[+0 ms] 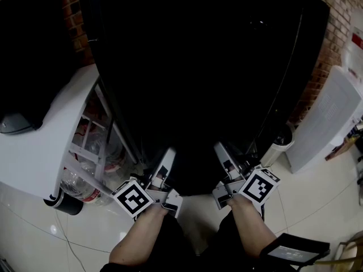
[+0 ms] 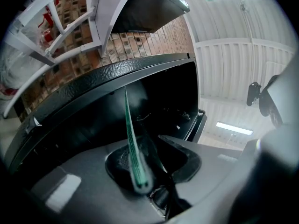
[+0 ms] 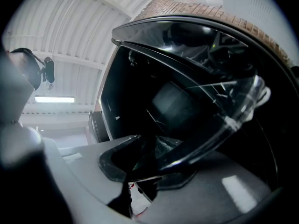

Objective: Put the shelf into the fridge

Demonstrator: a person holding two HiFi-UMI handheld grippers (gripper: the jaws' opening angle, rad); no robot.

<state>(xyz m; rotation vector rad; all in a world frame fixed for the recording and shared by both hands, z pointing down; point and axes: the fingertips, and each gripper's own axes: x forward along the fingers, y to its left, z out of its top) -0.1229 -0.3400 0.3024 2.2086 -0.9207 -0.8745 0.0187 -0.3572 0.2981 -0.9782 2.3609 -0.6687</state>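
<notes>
Shelf (image 2: 131, 141), clear green-edged glass, is clamped by left gripper (image 2: 150, 161) and right gripper (image 3: 148, 161).

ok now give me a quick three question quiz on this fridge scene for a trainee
1. Multiple choice: what do the left gripper and the right gripper grip between their jaws? A a bottle; B the edge of the shelf; C a door handle.
2. Fill in: the racks of the white fridge door at the person's left hold ___.
3. True or false: the fridge door is shut.
Key: 1 B. 2 bottles. 3 false, it stands open.
</notes>
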